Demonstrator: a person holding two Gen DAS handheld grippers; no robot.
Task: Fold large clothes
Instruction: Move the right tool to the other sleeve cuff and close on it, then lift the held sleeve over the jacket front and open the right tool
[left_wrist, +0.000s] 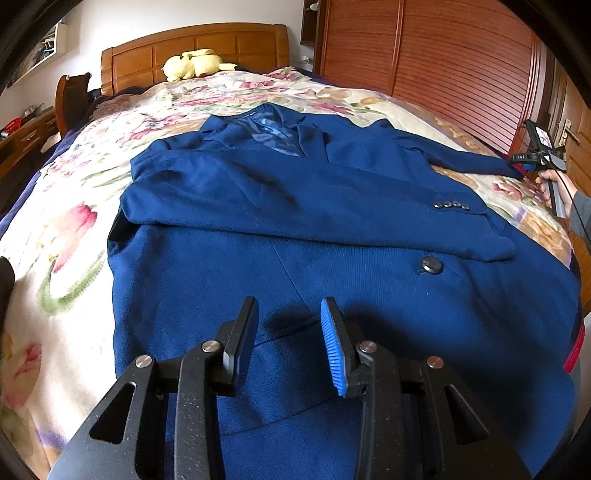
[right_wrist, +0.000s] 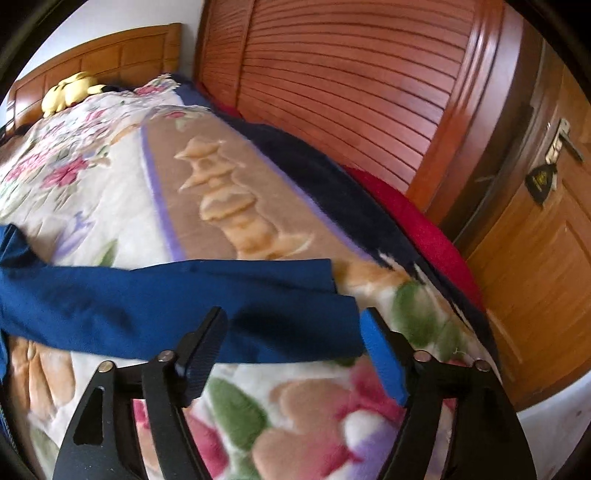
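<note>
The left tool (left_wrist: 290, 343) hangs over the lower front of the blue jacket (left_wrist: 295, 229), its two pads spread apart with nothing between them and the cloth showing in the gap. At 12 o'clock from it one sleeve is folded across the chest, four small cuff buttons (left_wrist: 451, 205) near its end, and a larger front button (left_wrist: 431, 265) sits at 1 o'clock. The collar lies further up at 12 o'clock. The jacket rests flat on a floral blanket (left_wrist: 74, 236) covering the bed, with a yellow plush toy (left_wrist: 194, 64) by the wooden headboard (left_wrist: 195, 42).

The right tool (right_wrist: 293, 345) is also spread wide, its pads on either side of the end of the other sleeve (right_wrist: 177, 306), which runs off toward 9 o'clock; whether the pads touch the cloth cannot be told. From the left wrist camera, this tool shows at 3 o'clock, at the sleeve's tip. A slatted wardrobe (right_wrist: 351, 81) stands at 12 o'clock, and a door (right_wrist: 535, 240) at 2 o'clock.
</note>
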